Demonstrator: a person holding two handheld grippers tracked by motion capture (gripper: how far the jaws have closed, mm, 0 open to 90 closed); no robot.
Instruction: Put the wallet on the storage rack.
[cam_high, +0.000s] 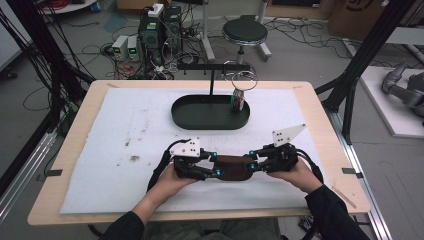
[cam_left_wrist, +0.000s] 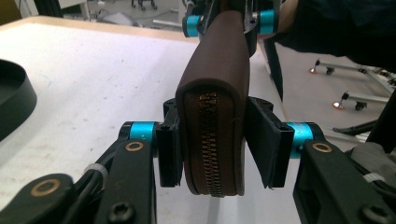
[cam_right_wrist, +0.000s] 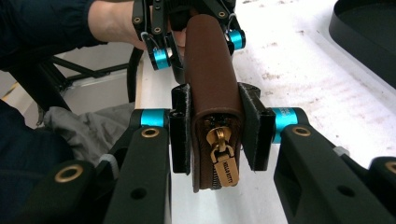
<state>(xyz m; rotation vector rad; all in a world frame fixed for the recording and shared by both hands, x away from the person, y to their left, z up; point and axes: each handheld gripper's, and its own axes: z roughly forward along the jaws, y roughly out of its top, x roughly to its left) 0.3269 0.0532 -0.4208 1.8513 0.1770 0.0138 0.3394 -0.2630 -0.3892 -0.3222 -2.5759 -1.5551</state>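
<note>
A brown leather zip wallet (cam_high: 232, 168) is held just above the white mat near the table's front, one end in each gripper. My left gripper (cam_high: 214, 164) is shut on its left end, and in the left gripper view the pads (cam_left_wrist: 169, 149) flank the wallet (cam_left_wrist: 219, 88) with its brass zip facing the camera. My right gripper (cam_high: 254, 160) is shut on the right end. In the right gripper view both pads (cam_right_wrist: 181, 135) press the wallet (cam_right_wrist: 210, 70), and a gold zip pull (cam_right_wrist: 224, 158) hangs toward the camera. Each gripper is held in a hand.
A black oval tray (cam_high: 185, 120) sits behind the wallet at mid table, with a T-shaped black stand (cam_high: 212, 67), a wire ring (cam_high: 241, 80) and a small coloured object (cam_high: 238, 100) at its right end. A white mat (cam_high: 125, 135) covers the table. A stool and cables stand beyond the far edge.
</note>
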